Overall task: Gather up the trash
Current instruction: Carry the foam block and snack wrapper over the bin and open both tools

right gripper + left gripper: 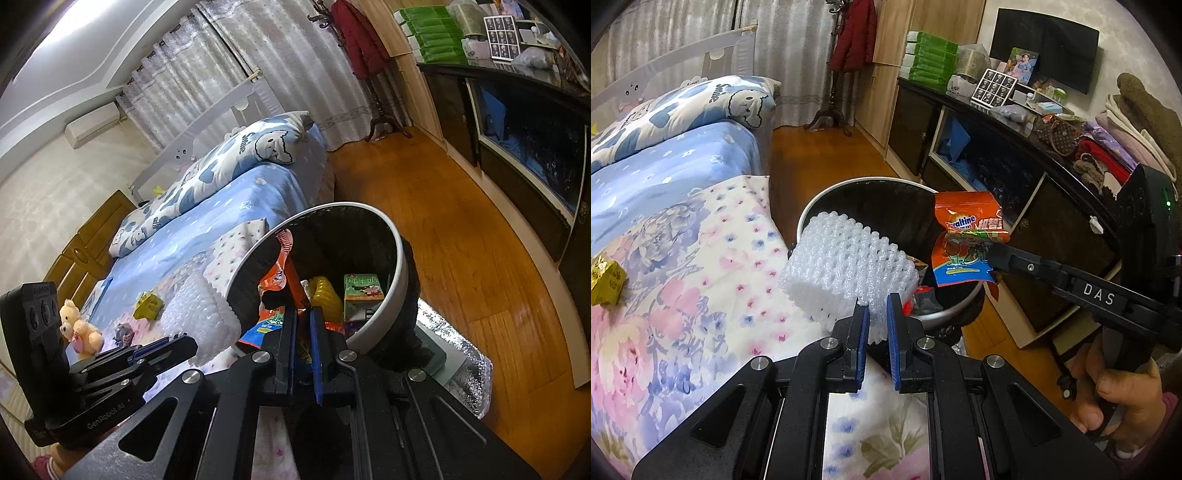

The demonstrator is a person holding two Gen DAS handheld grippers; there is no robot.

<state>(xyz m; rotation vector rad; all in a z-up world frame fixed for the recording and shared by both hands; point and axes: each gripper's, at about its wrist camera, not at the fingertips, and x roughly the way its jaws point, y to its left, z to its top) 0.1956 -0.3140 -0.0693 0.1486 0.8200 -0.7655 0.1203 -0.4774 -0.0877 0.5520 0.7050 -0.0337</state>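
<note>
Left gripper (pixel 878 317) pinching white foam net (pixel 846 273) by its lower edge; right gripper (pixel 303 325) clamped on orange snack wrapper (pixel 964 243). Both just ahead of the jaws, at the trash bin (pixel 809 210) rim. Carry fully over the opening before releasing. Net's long axis lying crosswise; wrapper hanging upright, top edge up.
</note>
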